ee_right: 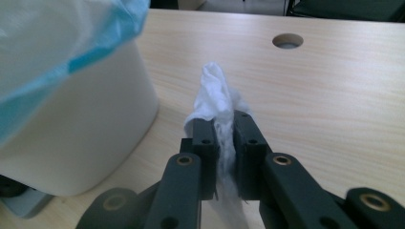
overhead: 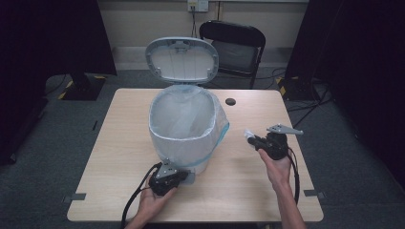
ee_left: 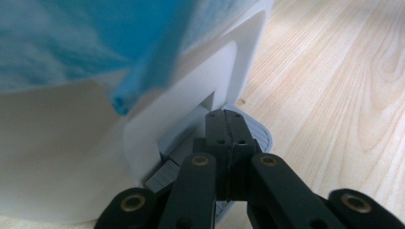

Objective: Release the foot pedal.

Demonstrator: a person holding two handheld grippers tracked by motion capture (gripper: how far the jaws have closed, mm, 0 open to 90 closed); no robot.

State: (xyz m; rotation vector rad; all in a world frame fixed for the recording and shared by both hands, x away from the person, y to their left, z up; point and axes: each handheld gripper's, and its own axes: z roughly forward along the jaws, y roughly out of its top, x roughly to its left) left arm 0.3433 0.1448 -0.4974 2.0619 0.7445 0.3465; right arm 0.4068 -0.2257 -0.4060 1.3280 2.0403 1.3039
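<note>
High view: a white pedal bin (overhead: 184, 143) stands mid-table with its lid (overhead: 182, 59) raised and a blue-edged liner (overhead: 220, 125) folded over the rim. The left gripper (overhead: 184, 177) sits low at the bin's foot; the right gripper (overhead: 251, 139) is held to the bin's right, a white tissue (overhead: 248, 134) at its tip, apart from the bin and not yet over the opening.

Left gripper view: jaws clenched on nothing, tips pressing the grey pedal (ee_left: 255, 131). Risk — should the tips slide off the ribbed pedal, the lid would likely drop before the tissue is in.

Right gripper view: jaws clamped on the crumpled tissue (ee_right: 215, 102), which stands up between them above the table (ee_right: 334, 95). Risk — released short of the rim, it would land on the table or catch on the loose liner (ee_right: 71, 43).
</note>
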